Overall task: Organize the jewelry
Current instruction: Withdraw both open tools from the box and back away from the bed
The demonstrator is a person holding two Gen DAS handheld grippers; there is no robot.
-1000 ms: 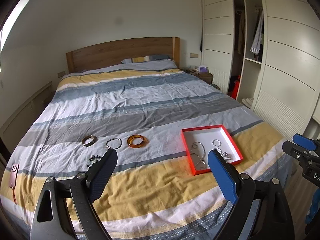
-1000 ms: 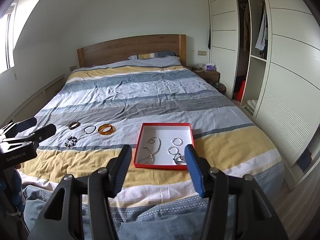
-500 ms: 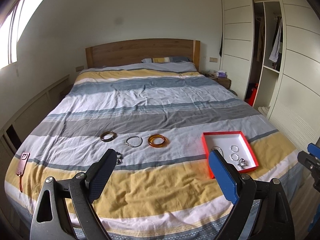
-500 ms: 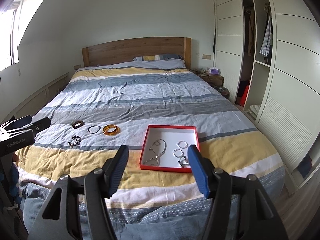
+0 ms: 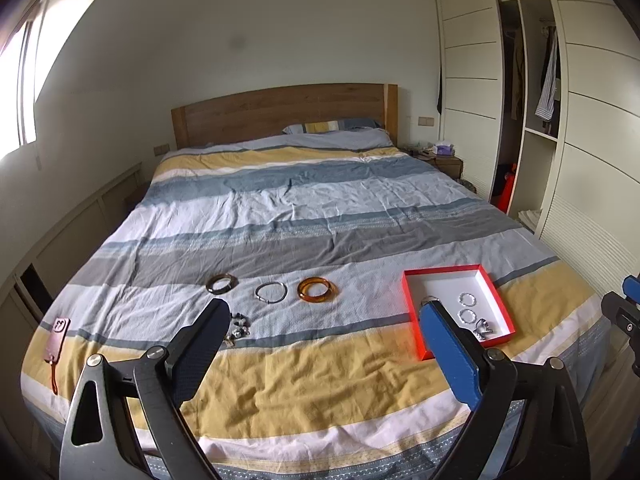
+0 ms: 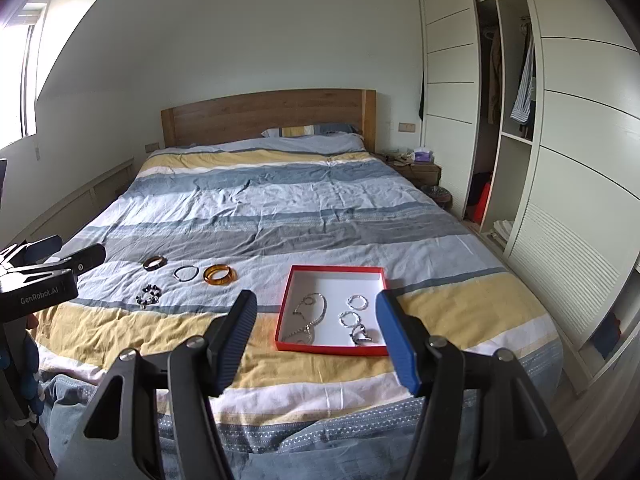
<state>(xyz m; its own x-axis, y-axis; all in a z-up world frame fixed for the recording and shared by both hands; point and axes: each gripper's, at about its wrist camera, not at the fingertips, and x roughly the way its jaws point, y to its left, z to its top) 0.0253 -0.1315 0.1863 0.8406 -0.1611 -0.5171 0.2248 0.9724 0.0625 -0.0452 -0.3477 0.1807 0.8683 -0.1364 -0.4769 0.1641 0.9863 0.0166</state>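
Observation:
A red tray [image 5: 412,300] [image 6: 282,316] with a white floor lies on the striped bed and holds a silver chain [image 6: 308,312] and small silver rings [image 6: 357,301]. Left of it lie an amber bangle [image 5: 317,290] [image 6: 218,274], a thin silver bangle [image 5: 271,292] [image 6: 186,272], a dark brown bangle [image 5: 221,283] [image 6: 155,262] and a dark beaded bracelet [image 5: 238,326] [image 6: 149,294]. My left gripper [image 5: 324,314] is open and empty, above the bed's near end. My right gripper [image 6: 314,306] is open and empty, in front of the tray.
A red phone case [image 5: 57,338] lies at the bed's left edge. A wooden headboard [image 5: 280,114] stands at the far end. A white wardrobe [image 6: 580,160] with an open section lines the right wall, with a nightstand [image 6: 420,168] beside the bed.
Both grippers have drawn back and risen, so the bed and jewelry look farther away. The left view has swung rightward then settled. Nothing on the bed has moved.

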